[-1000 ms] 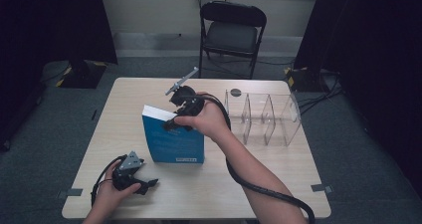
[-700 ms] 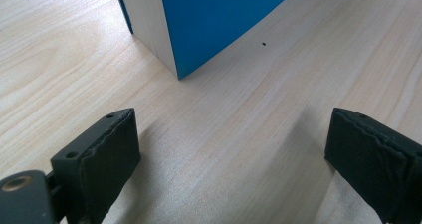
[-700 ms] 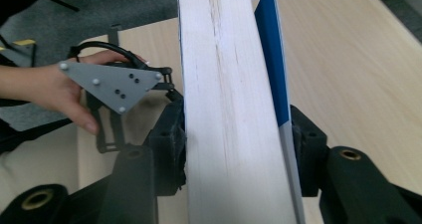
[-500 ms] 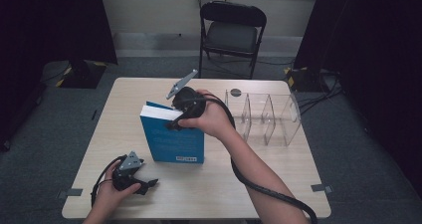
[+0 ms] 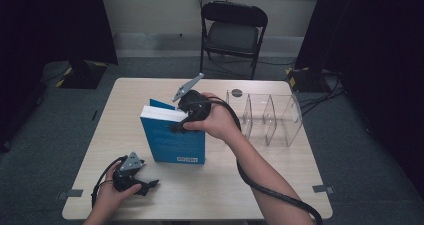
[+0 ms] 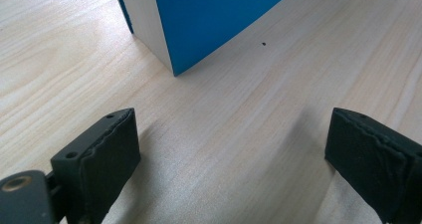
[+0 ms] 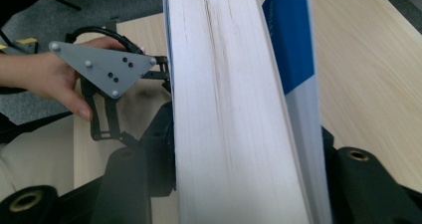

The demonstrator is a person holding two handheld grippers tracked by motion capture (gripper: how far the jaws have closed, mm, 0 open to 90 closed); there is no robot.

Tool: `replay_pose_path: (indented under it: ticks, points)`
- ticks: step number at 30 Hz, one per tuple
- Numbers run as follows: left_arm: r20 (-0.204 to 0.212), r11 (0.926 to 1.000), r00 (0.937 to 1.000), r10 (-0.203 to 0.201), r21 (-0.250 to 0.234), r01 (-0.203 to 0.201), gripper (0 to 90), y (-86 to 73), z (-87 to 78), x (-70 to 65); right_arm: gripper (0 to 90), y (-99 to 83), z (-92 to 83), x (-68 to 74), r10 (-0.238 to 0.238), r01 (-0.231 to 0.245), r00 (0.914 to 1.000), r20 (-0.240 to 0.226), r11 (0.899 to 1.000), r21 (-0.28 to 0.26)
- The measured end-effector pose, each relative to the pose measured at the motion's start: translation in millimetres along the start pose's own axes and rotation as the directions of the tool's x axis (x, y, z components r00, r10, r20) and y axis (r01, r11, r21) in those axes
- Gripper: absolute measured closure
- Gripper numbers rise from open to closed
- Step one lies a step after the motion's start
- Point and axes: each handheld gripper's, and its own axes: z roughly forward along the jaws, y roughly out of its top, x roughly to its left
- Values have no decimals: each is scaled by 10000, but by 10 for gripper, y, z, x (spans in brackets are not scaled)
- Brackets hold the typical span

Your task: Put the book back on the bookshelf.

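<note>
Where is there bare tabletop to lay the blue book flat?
Bare: the far-left of the table, behind the blue book; the near strip between the left gripper and the right forearm. Crowded: the right side, taken by the clear divider rack.

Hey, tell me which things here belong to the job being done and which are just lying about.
In the job:
- thick blue-covered book, standing upright on the table
- right gripper, its jaws either side of the book's top edge and just opening

Lying about:
- clear plastic divided organiser
- left gripper, open, resting on the light wooden table
- black folding chair
</note>
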Motion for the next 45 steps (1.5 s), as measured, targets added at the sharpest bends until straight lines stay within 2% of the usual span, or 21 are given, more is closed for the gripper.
replay_pose_path:
  ticks: [7, 9, 14, 20, 23, 25, 28, 30, 33, 41, 45]
  points:
    - [1, 10000, 10000, -9, -3, 9, 64, 0, 0, 0, 461, -44, -14, -35, 193, -197, 9998, 70, 9985, 508]
    - [-1, 10000, 10000, -11, -7, 11, 64, 0, 1, 0, 461, -66, -23, -44, 74, -88, 9998, 184, 9970, 763]
    - [22, 10000, 10000, 2, 49, -2, 64, 2, -4, 1, 465, -79, -39, -47, 6, -27, 9997, 241, 9963, 862]
    - [22, 10000, 10000, 8, 54, -8, 64, 2, -5, 1, 483, -28, 28, -3, -134, 107, 9998, 141, 9848, 1736]
    - [25, 10000, 10000, 2, 51, -2, 65, 2, -4, 1, 497, -8, 51, -8, 43, -52, 10000, 46, 9801, 1984]
    - [22, 10000, 10000, -2, 51, 2, 64, 2, -5, 1, 513, 5, 66, -7, -105, 107, 9999, -20, 9770, 2130]
    - [20, 10000, 10000, 4, 51, -4, 64, 2, -5, 1, 527, 18, 82, -10, -41, 64, 9999, -102, 9726, 2326]
    - [23, 10000, 10000, 7, 55, -7, 64, 2, -5, 1, 516, 22, 106, -10, -127, 149, 9999, -104, 9692, 2459]
    - [21, 10000, 10000, 2, 52, -2, 65, 2, -5, 1, 502, 30, 129, 13, -284, 215, 9994, 207, 9604, 2778]
    - [21, 10000, 10000, 7, 53, -7, 64, 2, -5, 1, 425, 33, 133, 26, -455, 285, 9976, 519, 9561, 2915]
    - [21, 10000, 10000, 6, 54, -6, 64, 2, -4, 1, 429, 51, 141, 37, -617, 477, 9976, 327, 9438, 3270]
